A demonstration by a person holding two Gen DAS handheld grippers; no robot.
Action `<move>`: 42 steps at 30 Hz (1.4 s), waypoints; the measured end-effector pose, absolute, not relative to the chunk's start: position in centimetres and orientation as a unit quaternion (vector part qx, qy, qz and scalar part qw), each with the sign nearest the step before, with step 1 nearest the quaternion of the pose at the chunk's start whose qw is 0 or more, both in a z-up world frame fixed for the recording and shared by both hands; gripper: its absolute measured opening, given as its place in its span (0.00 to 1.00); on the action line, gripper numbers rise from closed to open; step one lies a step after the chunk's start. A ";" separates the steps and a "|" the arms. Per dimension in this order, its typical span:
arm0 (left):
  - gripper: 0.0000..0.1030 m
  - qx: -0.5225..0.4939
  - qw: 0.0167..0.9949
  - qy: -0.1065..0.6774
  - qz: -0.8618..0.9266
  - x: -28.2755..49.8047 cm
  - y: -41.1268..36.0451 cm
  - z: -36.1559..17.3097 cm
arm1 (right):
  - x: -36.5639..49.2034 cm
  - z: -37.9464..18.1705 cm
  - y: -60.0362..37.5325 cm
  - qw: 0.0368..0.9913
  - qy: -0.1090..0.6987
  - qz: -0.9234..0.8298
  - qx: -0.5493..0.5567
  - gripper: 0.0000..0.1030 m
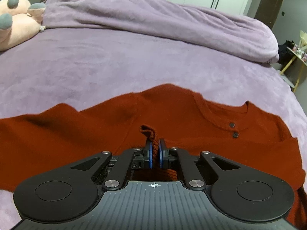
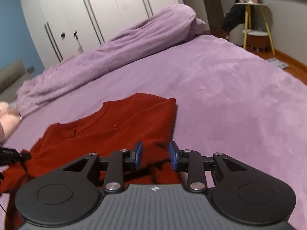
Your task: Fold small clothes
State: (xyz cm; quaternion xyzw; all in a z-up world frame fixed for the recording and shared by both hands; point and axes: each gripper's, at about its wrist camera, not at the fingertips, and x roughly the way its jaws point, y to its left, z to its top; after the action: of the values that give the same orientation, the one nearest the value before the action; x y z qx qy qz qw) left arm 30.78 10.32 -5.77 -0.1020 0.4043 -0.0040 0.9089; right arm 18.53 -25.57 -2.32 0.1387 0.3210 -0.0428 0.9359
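Observation:
A rust-red knit sweater lies spread on the purple bed cover, its round neckline with two dark buttons at the right. My left gripper is shut on a pinched-up fold of the sweater's knit, which sticks up between the blue pads. In the right wrist view the same sweater lies with its right edge folded straight. My right gripper hovers low over the near right part of it. Its blue pads stand apart and press on nothing.
A rolled purple duvet runs along the far side of the bed. A pink plush toy lies at the far left. White wardrobe doors stand behind. A yellow-legged side table and wooden floor lie beyond the bed's right edge.

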 end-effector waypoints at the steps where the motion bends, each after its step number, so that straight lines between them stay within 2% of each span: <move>1: 0.08 -0.105 0.912 0.396 -0.007 30.8 10.3 -5.4 | 19.1 -2.5 -25.3 0.937 0.324 -0.041 0.128 0.30; 7: 0.08 -0.098 0.933 0.345 -0.015 30.6 10.4 -3.8 | 22.0 -4.5 -24.2 0.927 0.361 -0.045 0.092 0.30; 11: 0.10 -0.078 0.912 0.403 0.004 30.9 10.9 -6.4 | 22.3 -5.5 -24.0 0.923 0.371 -0.050 0.090 0.34; 13: 0.19 -0.081 0.906 0.415 0.009 30.6 11.4 -7.2 | 22.2 -5.3 -24.2 0.922 0.372 -0.046 0.097 0.35; 17: 0.29 -0.106 0.902 0.418 -0.008 30.2 12.0 -7.2 | 22.7 -5.1 -25.1 0.918 0.373 -0.027 0.133 0.44; 20: 0.29 -0.097 0.895 0.436 -0.014 30.9 11.4 -7.6 | 23.6 -5.5 -25.3 0.910 0.384 -0.030 0.153 0.47; 21: 0.27 -0.090 0.896 0.436 -0.013 30.8 11.3 -7.7 | 23.9 -5.6 -25.1 0.909 0.388 -0.031 0.147 0.47; 22: 0.15 -0.085 0.897 0.433 -0.016 30.9 11.0 -7.6 | 24.2 -5.8 -24.7 0.910 0.391 -0.033 0.134 0.44; 23: 0.10 -0.082 0.899 0.431 -0.020 31.1 10.8 -7.6 | 24.3 -5.8 -24.2 0.913 0.390 -0.035 0.115 0.33; 25: 0.09 -0.066 0.906 0.419 -0.020 31.1 10.1 -7.2 | 24.4 -5.7 -23.4 0.921 0.380 -0.037 0.080 0.17; 29: 0.08 -0.012 0.930 0.368 -0.015 30.7 8.6 -6.3 | 24.0 -5.4 -22.4 0.932 0.357 -0.065 0.031 0.10; 33: 0.09 0.026 0.924 0.381 0.024 31.2 8.3 -7.5 | 24.1 -6.3 -21.6 0.933 0.350 -0.086 -0.007 0.11; 35: 0.10 0.037 0.914 0.402 0.039 31.0 8.5 -8.0 | 24.2 -5.9 -21.2 0.931 0.356 -0.077 -0.026 0.17; 40: 0.26 -0.014 0.927 0.368 0.065 28.6 9.6 -5.4 | 23.0 -2.9 -21.1 0.948 0.314 -0.048 0.013 0.25; 42: 0.29 -0.039 0.930 0.364 0.030 28.2 8.6 -4.6 | 23.4 -2.7 -19.9 0.948 0.317 -0.011 0.022 0.25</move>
State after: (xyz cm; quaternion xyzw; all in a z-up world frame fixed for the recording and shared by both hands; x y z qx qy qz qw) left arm 28.21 8.60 -4.62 -0.0386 0.3638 0.0304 0.9302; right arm 23.42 -19.93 -2.68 0.0216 0.3170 -0.0110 0.9481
